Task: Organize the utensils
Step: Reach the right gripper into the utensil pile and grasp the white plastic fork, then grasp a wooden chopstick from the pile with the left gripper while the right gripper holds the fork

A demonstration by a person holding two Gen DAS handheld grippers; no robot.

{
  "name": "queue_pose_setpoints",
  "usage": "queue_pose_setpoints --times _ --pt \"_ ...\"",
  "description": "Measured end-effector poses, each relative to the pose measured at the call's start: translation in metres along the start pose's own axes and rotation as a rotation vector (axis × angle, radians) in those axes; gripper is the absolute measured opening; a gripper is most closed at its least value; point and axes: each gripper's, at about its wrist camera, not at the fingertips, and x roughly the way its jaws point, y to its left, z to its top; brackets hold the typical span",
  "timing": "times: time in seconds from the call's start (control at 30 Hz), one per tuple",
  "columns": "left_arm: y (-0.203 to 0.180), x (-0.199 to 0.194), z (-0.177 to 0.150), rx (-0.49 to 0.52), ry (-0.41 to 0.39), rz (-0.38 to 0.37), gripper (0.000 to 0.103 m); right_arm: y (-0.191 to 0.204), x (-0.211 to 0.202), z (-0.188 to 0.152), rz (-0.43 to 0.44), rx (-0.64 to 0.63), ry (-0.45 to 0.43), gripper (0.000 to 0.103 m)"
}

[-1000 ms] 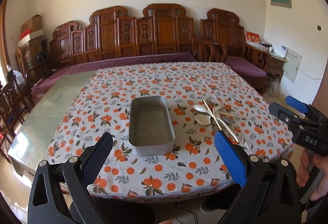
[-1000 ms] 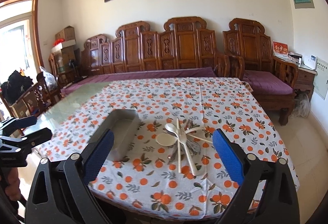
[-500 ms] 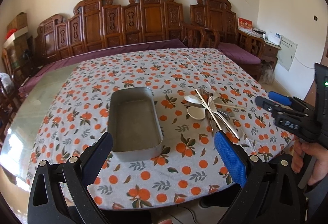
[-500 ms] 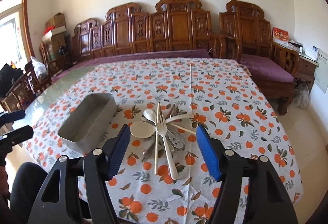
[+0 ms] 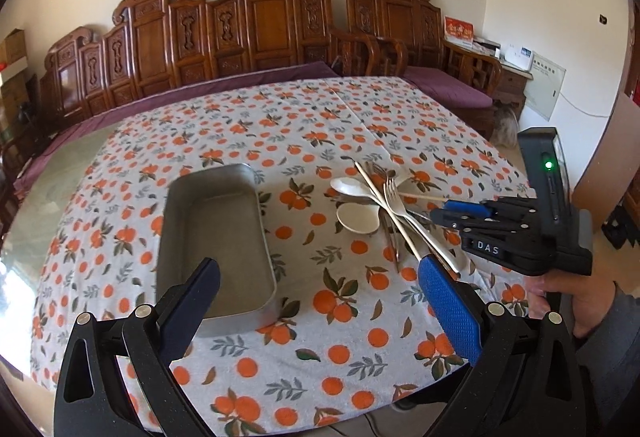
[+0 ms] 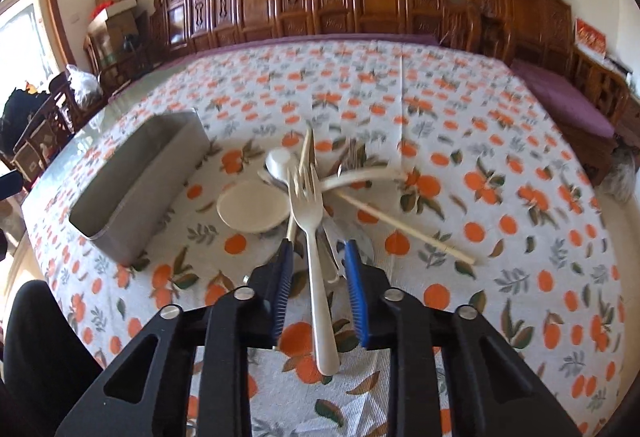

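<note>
A pile of utensils (image 5: 384, 205) lies on the orange-print tablecloth (image 5: 320, 317), right of an empty metal tray (image 5: 216, 237). On top of the pile is a pale fork (image 6: 308, 213), with a flat white spoon (image 6: 252, 209) to its left and wooden chopsticks (image 6: 404, 225) to its right. My right gripper (image 6: 318, 265) is low over the pile. Its jaws are closing, with the fork's handle between them and a gap on each side. The tray (image 6: 140, 193) stands to its left. My left gripper (image 5: 320, 301) hangs open above the table's near side, in front of the tray, with nothing between its fingers.
A carved wooden bench (image 5: 256, 29) with purple cushions runs along the far side of the table. Bare glass tabletop (image 5: 52, 181) shows left of the cloth. A hand (image 5: 576, 301) holds the right gripper (image 5: 460, 211) at the table's right edge. Boxes (image 6: 116, 1) and chairs stand at the far left.
Both grippers have come down and closer to the table. The right gripper's jaws have narrowed from wide open to either side of the fork's handle. The left gripper's jaws stay wide.
</note>
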Motion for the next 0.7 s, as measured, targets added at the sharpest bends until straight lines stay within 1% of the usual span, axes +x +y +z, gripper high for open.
queue_pose_setpoints --times 0.07,0.23,0.33,0.5,0.6,0.7 --pt "-0.001 0.007 -0.002 -0.001 0.009 -0.005 0.095 -0.004 0.009 -0.006 0.012 0.01 0.023 0.025" --pt "-0.003 0.024 -0.008 -0.014 0.042 -0.024 0.093 -0.005 0.021 -0.016 0.032 0.009 0.063 0.024" --pt "-0.002 0.03 -0.01 -0.02 0.06 -0.024 0.093 -0.004 0.024 -0.019 0.047 0.015 0.079 0.015" --pt "-0.001 0.037 -0.013 -0.025 0.076 -0.016 0.093 -0.002 0.03 -0.021 0.057 0.009 0.097 0.011" --pt "-0.001 0.04 -0.014 -0.031 0.088 -0.017 0.093 -0.002 0.028 -0.021 0.083 0.01 0.092 0.011" --pt "-0.002 0.046 -0.013 -0.031 0.102 -0.023 0.093 0.0 0.017 -0.016 0.108 0.011 0.054 0.011"
